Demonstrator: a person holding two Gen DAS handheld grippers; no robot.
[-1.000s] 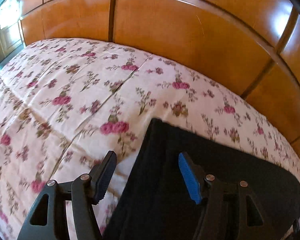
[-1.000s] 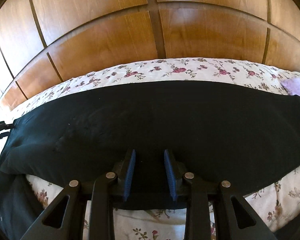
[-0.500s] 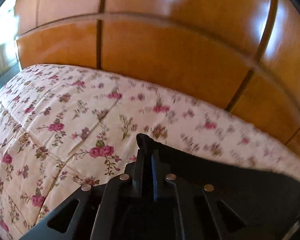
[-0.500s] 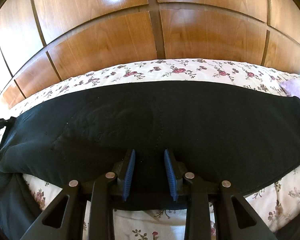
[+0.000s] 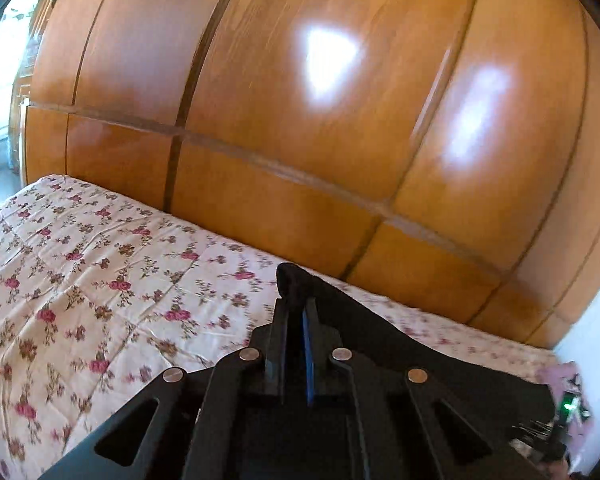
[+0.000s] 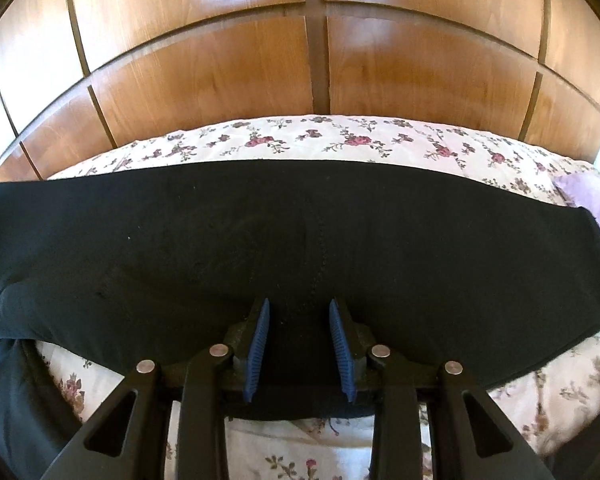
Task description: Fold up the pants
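Black pants (image 6: pixel 300 236) lie stretched flat across the floral bedspread (image 6: pixel 340 140). My right gripper (image 6: pixel 300 320) is open, its blue pads on either side of the near edge of the pants at their middle. In the left wrist view my left gripper (image 5: pixel 294 312) is shut on an end of the pants (image 5: pixel 300 284) and holds that corner lifted above the bedspread (image 5: pixel 100 272); black cloth trails off to the right.
A glossy wooden panelled wall (image 6: pixel 316 60) stands right behind the bed and also shows in the left wrist view (image 5: pixel 300 120). A lilac pillow (image 6: pixel 596 200) lies at the right end of the bed. A doorway (image 5: pixel 4 80) shows far left.
My left gripper has shut on the end of the pants and lifted it, tilting up toward the wall. My right gripper has stayed open at the same place.
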